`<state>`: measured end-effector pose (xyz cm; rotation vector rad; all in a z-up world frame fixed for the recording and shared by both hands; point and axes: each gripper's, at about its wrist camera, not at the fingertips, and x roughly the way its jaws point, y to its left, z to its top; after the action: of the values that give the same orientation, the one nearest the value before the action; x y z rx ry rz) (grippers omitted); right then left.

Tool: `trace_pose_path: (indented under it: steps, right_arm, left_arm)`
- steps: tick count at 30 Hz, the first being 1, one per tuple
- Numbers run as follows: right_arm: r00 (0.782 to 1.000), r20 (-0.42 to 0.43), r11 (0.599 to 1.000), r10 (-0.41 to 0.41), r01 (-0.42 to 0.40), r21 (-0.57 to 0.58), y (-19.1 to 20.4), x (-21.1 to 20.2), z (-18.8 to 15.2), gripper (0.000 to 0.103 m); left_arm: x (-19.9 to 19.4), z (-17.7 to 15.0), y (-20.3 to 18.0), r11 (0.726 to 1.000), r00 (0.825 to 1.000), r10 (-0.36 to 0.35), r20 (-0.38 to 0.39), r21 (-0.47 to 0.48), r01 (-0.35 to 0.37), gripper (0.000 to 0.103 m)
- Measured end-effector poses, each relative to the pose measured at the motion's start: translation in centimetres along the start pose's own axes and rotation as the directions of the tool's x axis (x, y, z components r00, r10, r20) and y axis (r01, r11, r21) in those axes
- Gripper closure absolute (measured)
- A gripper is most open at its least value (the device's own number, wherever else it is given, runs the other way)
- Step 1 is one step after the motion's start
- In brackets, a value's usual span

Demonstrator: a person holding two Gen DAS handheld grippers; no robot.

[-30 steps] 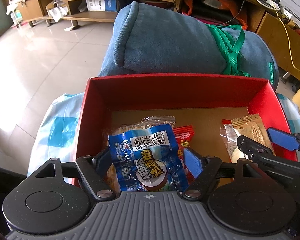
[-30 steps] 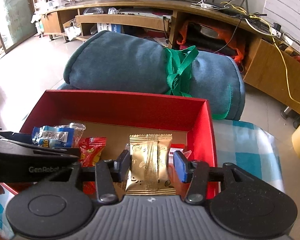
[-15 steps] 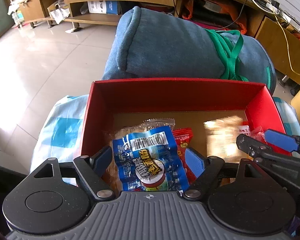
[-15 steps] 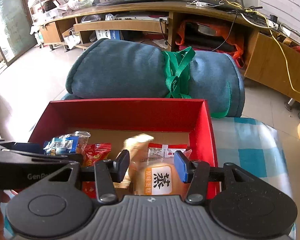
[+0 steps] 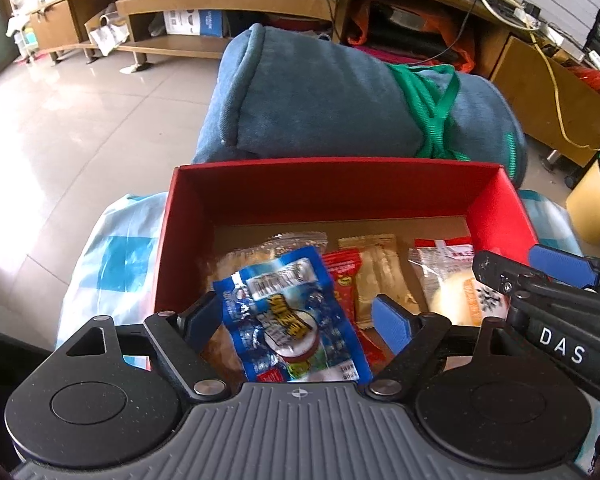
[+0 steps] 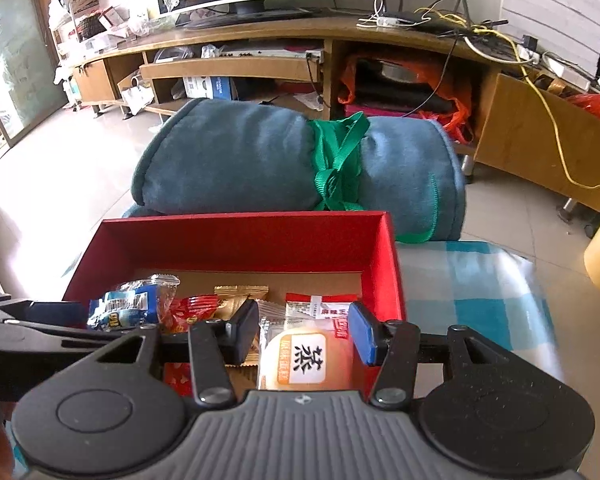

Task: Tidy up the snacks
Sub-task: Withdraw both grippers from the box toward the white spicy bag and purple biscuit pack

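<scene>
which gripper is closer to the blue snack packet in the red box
Left. The left gripper has its opening jaws either side of the blue snack packet. The right gripper is over the steamed cake packet at the red box's other end.

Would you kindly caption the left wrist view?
Left gripper opening around a blue snack packet inside the red box.

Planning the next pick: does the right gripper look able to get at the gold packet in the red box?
Probably yes: the gold packet lies uncovered just left of the right gripper, though a red packet crowds it in the red box.
</scene>
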<state>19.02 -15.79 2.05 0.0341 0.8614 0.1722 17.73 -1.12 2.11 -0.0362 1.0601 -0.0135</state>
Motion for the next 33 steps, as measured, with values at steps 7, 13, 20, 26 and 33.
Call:
trace_pose_path:
  steps: [7, 13, 20, 26, 33]
  right_arm:
    - [1.000, 0.019, 1.000, -0.018, 0.017, 0.016, -1.1, -2.2, -0.6, 0.055]
    - [0.999, 0.016, 0.999, -0.041, 0.040, 0.034, -2.2, -3.8, -1.6, 0.055]
    - [0.996, -0.032, 0.996, -0.080, 0.082, 0.035, -3.5, -4.9, -4.3, 0.055]
    - [0.992, -0.071, 0.994, -0.101, 0.104, 0.040, -4.8, -5.6, -6.4, 0.055]
    - [0.987, -0.113, 0.990, -0.113, 0.121, 0.068, -6.6, -5.7, -7.5, 0.055]
  left_arm:
    - [-1.4, -0.4, -0.4, 1.000, 0.999, -0.023, 0.026, 0.010, 0.022, 0.016]
    - [-2.1, -1.4, -0.9, 0.999, 0.999, -0.050, 0.021, 0.018, 0.050, 0.016]
    - [-2.9, -3.4, -2.0, 0.993, 0.994, -0.111, -0.023, 0.040, 0.111, 0.016]
    - [-3.6, -5.2, -3.4, 0.987, 0.989, -0.144, -0.044, 0.063, 0.147, 0.016]
    - [-2.7, -7.2, -5.6, 0.982, 0.979, -0.172, -0.108, 0.062, 0.179, 0.016]
